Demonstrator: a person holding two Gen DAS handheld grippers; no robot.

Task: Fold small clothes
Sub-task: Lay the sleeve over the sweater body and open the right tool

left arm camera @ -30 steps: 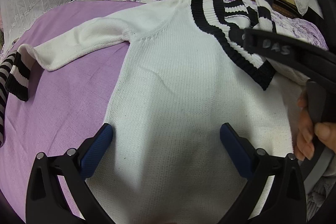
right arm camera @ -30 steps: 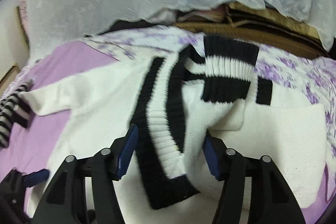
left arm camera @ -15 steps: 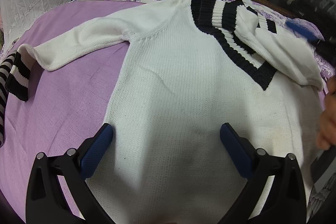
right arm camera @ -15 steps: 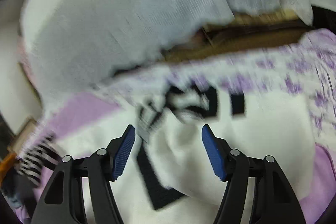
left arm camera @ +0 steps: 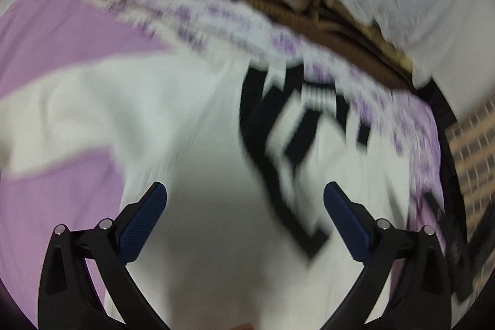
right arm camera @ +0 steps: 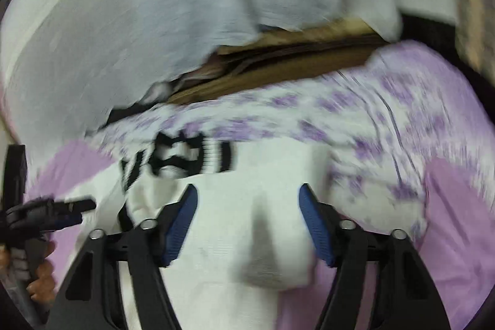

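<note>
Left wrist view is blurry: the left gripper is spread wide with nothing in it, above the white sweater lying on the purple bed sheet. The right gripper is closing over a fold of sweater, not pinching it.

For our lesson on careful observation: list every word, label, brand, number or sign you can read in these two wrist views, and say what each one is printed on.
None can be read in either view.
White sweater: no print; its black stripes are only knit bands, blurred by motion.
Purple floral sheet: a flower pattern, no lettering.
Left claw and right claw: no marking shows on the blue pads or black frames.
</note>
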